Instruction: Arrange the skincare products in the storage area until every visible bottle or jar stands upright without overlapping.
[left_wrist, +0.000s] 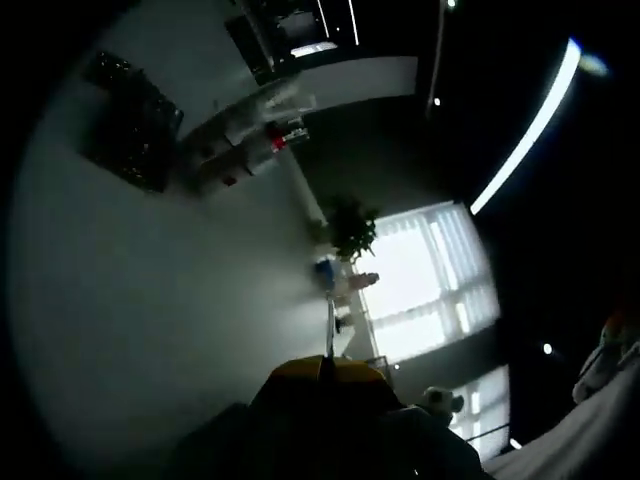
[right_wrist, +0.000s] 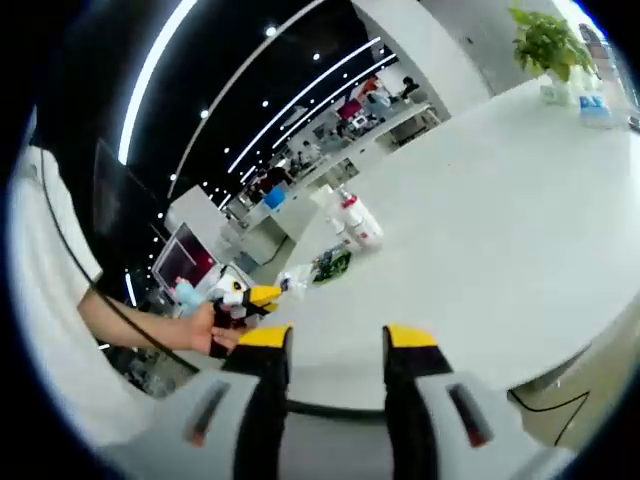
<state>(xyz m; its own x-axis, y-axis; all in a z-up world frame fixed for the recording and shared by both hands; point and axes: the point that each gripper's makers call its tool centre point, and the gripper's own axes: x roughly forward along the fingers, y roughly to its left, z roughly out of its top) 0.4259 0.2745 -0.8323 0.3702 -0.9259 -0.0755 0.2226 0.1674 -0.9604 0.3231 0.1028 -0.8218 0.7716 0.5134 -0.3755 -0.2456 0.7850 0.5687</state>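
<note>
right gripper (right_wrist: 335, 345) jaws parted, nothing between them, over white table (right_wrist: 500, 230). bottles (right_wrist: 357, 220) stand well ahead mid-table, small dark packet (right_wrist: 330, 265) just beside. left gripper (right_wrist: 250, 297) held in person's hand (right_wrist: 205, 327); its own view dim, jaws look closed together.

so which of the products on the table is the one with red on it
The white plastic bottle with the red cap and red label, seen in the right gripper view. The flat dark green packet beside it shows no red.
</note>
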